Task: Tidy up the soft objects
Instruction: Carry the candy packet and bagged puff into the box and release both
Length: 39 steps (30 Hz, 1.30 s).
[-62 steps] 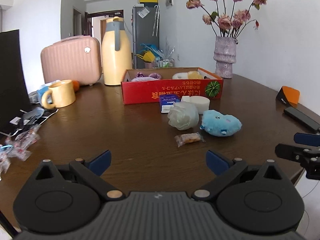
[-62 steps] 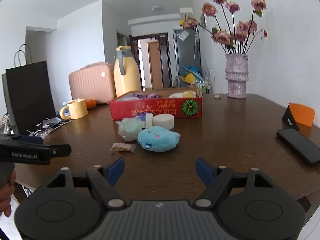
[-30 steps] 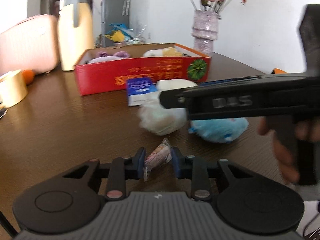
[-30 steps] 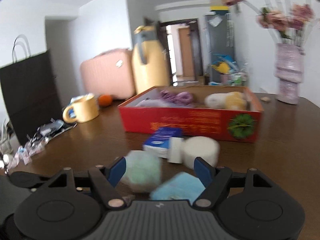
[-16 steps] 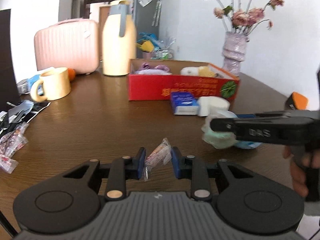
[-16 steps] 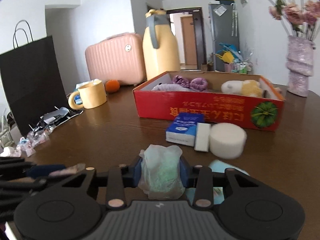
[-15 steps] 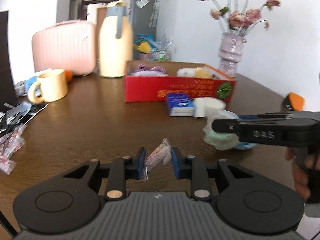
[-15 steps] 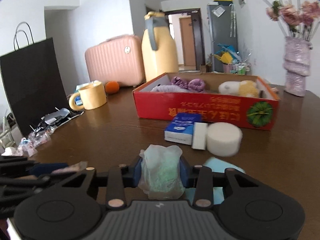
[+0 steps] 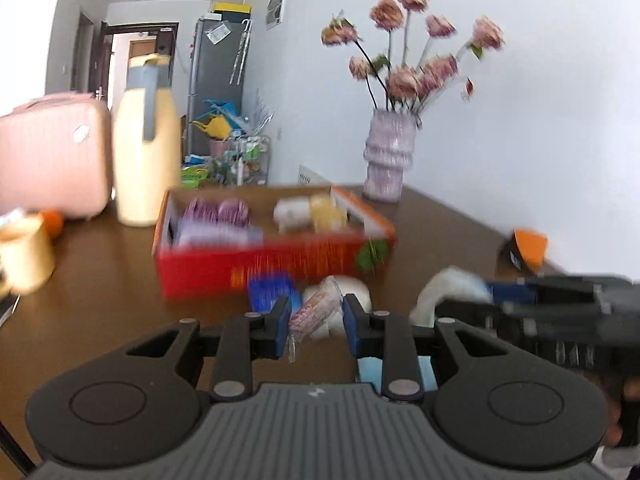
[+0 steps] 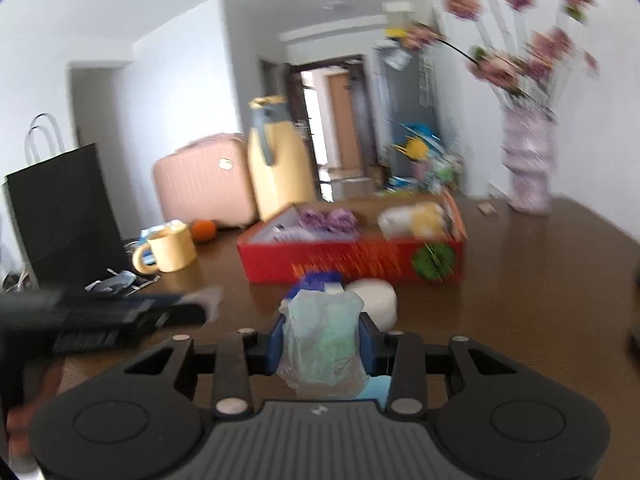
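My left gripper is shut on a small snack packet in clear wrap, held above the table. My right gripper is shut on a pale green soft ball in a plastic bag. The same bagged ball shows at the right of the left wrist view, in the other gripper's fingers. A red cardboard box stands ahead, holding purple and yellow-white soft things. A blue plush peeks out below the grippers. A white round sponge and a blue packet lie before the box.
A yellow thermos jug, a pink case and a yellow mug stand at the left. A black paper bag is further left. A vase of flowers stands behind the box, and an orange-black object lies at the right.
Both grippers have risen with their loads and come nearer the red box, whose inside now shows. About a second ago the right jaws closed on the bagged ball.
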### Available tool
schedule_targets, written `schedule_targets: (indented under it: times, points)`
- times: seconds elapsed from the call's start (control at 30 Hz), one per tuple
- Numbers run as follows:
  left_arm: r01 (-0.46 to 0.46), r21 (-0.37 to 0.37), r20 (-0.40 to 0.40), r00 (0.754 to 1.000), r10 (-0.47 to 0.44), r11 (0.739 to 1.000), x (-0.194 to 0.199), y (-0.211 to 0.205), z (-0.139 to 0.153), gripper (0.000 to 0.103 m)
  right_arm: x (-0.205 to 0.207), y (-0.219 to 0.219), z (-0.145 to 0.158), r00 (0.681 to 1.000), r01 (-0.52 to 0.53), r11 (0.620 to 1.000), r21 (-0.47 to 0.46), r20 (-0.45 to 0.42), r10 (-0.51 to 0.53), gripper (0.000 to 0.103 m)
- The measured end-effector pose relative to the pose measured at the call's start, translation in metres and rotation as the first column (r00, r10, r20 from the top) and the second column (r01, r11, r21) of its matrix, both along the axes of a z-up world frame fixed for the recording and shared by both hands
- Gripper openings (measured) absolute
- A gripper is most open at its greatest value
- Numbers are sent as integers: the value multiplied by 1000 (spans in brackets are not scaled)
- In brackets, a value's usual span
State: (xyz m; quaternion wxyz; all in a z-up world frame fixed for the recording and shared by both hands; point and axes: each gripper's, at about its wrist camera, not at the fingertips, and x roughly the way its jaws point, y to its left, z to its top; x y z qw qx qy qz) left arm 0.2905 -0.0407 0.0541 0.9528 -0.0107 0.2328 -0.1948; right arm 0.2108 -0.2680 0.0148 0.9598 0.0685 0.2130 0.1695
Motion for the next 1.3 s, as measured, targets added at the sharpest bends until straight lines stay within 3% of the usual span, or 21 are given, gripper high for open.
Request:
schedule_targets:
  times: [0.17, 0.33, 0.43, 0.5, 0.63, 0.77, 0.83, 1.0, 1.13, 1.3]
  points:
    - [7, 34, -42, 999, -6, 999, 126, -20, 32, 28, 88, 3, 39, 995, -81, 993, -91, 56, 86, 36]
    - [-36, 56, -183, 982, 45, 998, 247, -40, 18, 28, 225, 1, 62, 993, -109, 987, -115, -54, 103, 36]
    - [-54, 58, -262, 963, 67, 997, 304, -47, -2, 29, 297, 8, 55, 983, -131, 978, -161, -146, 107, 36]
    - [-56, 99, -300, 950, 83, 994, 333, -55, -23, 29, 337, 10, 42, 972, -136, 978, -158, -211, 102, 36]
    - [-67, 125, -393, 913, 112, 990, 370, -61, -57, 30, 392, 20, 12, 946, -132, 971, -199, -317, 63, 36]
    - [-55, 111, -443, 891, 99, 992, 384, -60, -70, 44, 416, 28, -15, 915, -129, 967, -221, -403, 30, 36]
    - [-53, 115, -431, 897, 98, 992, 384, -58, -67, 46, 421, 31, -26, 896, -140, 965, -222, -444, 29, 41]
    - [-71, 112, -394, 913, 109, 991, 362, -54, -44, 61, 418, 29, -23, 895, -121, 973, -195, -446, 22, 52]
    - [-83, 117, -340, 933, 118, 990, 332, -44, -5, 63, 407, 22, -2, 913, -102, 975, -196, -407, 14, 54]
    - [-134, 126, -239, 957, 162, 983, 279, -33, 57, 71, 369, 8, 61, 949, -66, 979, -194, -316, 1, 57]
